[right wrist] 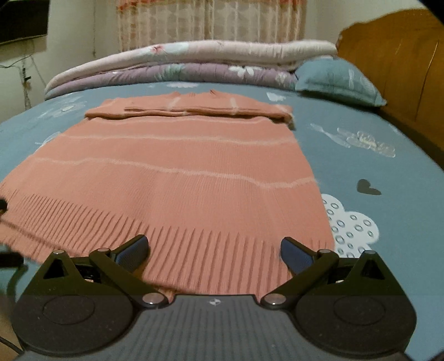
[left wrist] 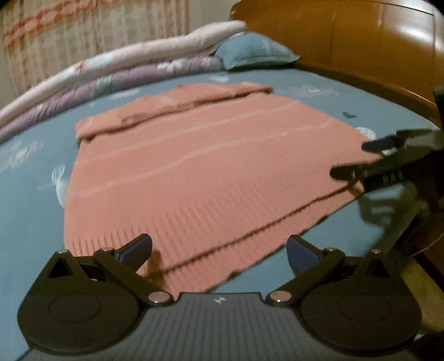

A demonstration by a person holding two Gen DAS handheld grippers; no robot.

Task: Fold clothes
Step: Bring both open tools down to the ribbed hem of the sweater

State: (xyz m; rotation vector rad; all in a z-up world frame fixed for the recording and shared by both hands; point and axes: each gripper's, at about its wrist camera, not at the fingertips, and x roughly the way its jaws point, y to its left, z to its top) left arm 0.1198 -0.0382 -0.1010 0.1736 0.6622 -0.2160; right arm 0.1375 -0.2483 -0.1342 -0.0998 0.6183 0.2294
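Note:
A salmon-pink knitted sweater (left wrist: 199, 172) (right wrist: 172, 188) with thin pale stripes lies flat on the bed, its sleeves folded across the far end. Its ribbed hem faces me. My left gripper (left wrist: 219, 251) is open and hovers just over the hem's left part, nothing between its fingers. My right gripper (right wrist: 213, 251) is open over the hem's right part, also with nothing in it. In the left wrist view the right gripper (left wrist: 358, 158) shows from the side at the sweater's right corner, its fingers apart.
The bed has a blue-grey printed sheet (right wrist: 374, 155). Folded pink and purple quilts (right wrist: 188, 64) and a blue pillow (right wrist: 335, 80) lie at the far side. A wooden headboard (right wrist: 402, 69) rises on the right; a curtain (right wrist: 211, 19) hangs behind.

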